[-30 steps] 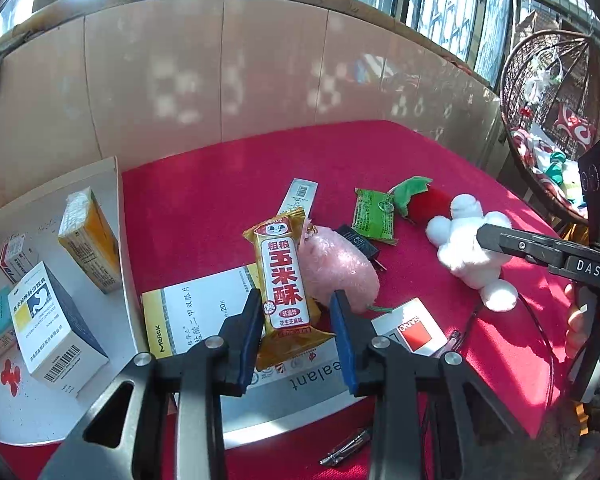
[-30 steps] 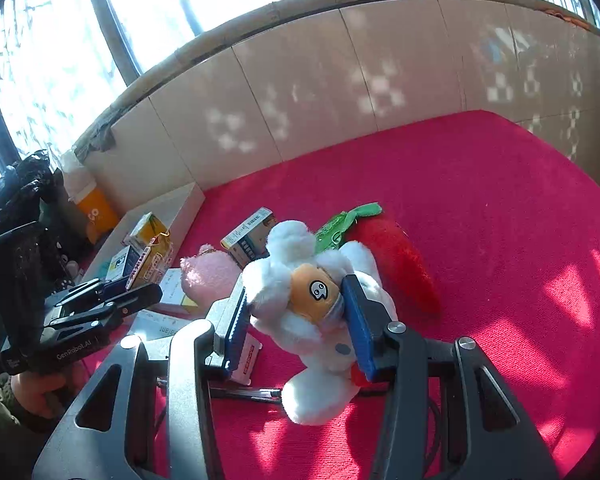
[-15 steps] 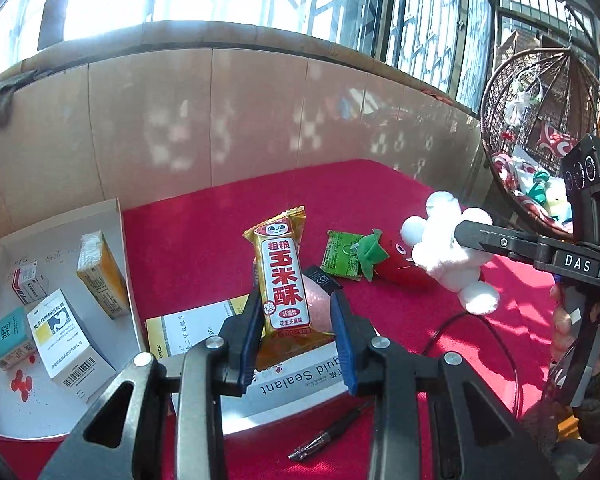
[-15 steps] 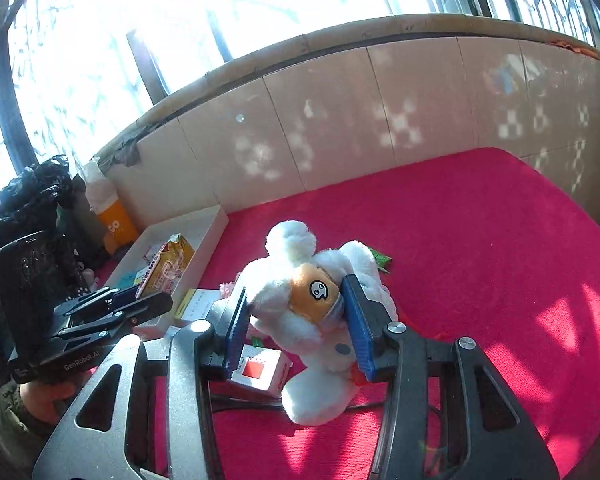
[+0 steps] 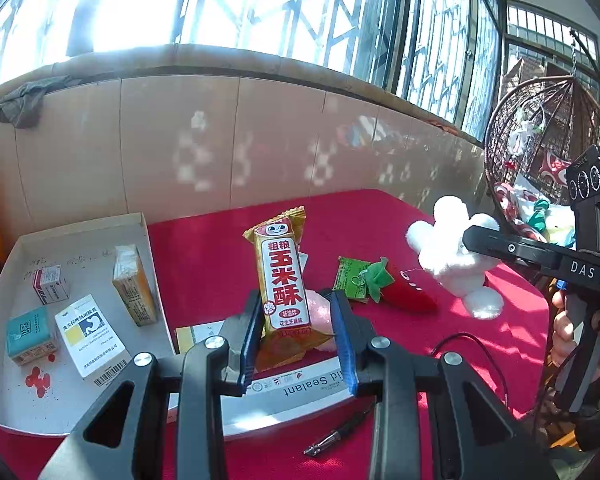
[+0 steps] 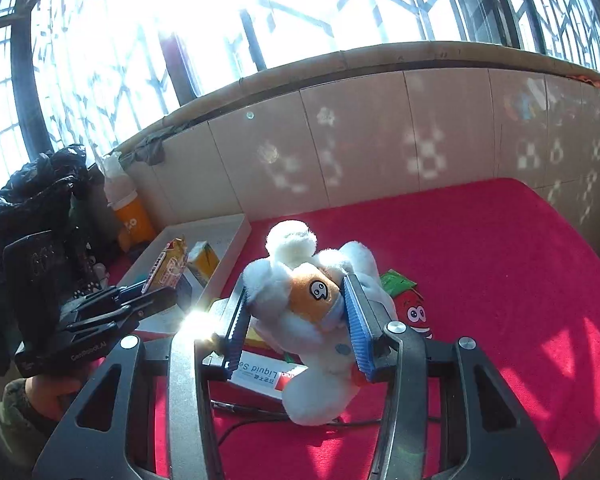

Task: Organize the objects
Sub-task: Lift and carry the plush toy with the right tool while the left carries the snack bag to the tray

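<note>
Sunlit tiled wall, red worktop (image 5: 380, 216) below. Left tool (image 5: 298, 338) clamped on snack pack (image 5: 281, 280), long axis upright, held clear of worktop; white tray (image 5: 76, 232) with boxes lying left, nearer this side. Right tool (image 6: 298, 320) clamped on white plush (image 6: 316, 296), also aloft.

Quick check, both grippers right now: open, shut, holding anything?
Left gripper: shut on the snack packet, held upright.
Right gripper: shut on the white plush toy, lifted.
</note>
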`<state>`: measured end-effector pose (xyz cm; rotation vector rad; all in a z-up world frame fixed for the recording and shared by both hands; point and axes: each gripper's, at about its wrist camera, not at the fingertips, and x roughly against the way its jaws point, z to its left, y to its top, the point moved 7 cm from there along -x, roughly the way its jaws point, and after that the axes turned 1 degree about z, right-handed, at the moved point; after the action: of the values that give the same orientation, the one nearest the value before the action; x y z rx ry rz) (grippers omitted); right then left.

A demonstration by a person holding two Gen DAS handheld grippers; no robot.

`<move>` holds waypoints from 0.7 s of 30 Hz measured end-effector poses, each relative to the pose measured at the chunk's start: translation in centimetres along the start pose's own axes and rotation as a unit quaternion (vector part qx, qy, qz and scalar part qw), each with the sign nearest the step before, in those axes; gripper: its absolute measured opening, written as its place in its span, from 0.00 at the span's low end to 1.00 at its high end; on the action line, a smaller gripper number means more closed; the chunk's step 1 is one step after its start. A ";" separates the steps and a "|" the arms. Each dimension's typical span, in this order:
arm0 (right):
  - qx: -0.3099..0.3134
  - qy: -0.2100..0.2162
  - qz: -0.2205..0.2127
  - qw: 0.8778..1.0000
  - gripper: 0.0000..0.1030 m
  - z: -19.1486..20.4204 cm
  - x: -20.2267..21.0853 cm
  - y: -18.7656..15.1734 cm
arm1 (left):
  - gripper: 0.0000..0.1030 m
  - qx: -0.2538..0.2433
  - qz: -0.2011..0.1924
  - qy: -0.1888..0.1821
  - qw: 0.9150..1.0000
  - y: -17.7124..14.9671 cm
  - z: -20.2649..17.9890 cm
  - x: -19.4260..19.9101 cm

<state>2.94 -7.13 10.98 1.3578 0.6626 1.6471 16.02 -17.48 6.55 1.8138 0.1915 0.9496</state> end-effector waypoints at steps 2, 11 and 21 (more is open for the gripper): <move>0.006 0.003 -0.001 1.000 0.43 0.5 0.0 0.3 | 0.32 0.005 -0.004 0.002 1.000 0.1 0.4 0.3; 0.039 0.027 0.004 0.999 0.43 4.6 -1.4 1.7 | 0.33 0.022 -0.020 0.009 1.000 0.2 2.0 1.7; 0.073 0.059 0.013 0.995 0.43 9.9 -3.5 3.2 | 0.33 0.050 -0.037 0.028 0.998 -0.1 5.0 3.4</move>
<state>11.58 -12.93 14.52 1.3854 0.8516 1.7384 21.74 -19.20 7.49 1.8591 0.3430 0.9538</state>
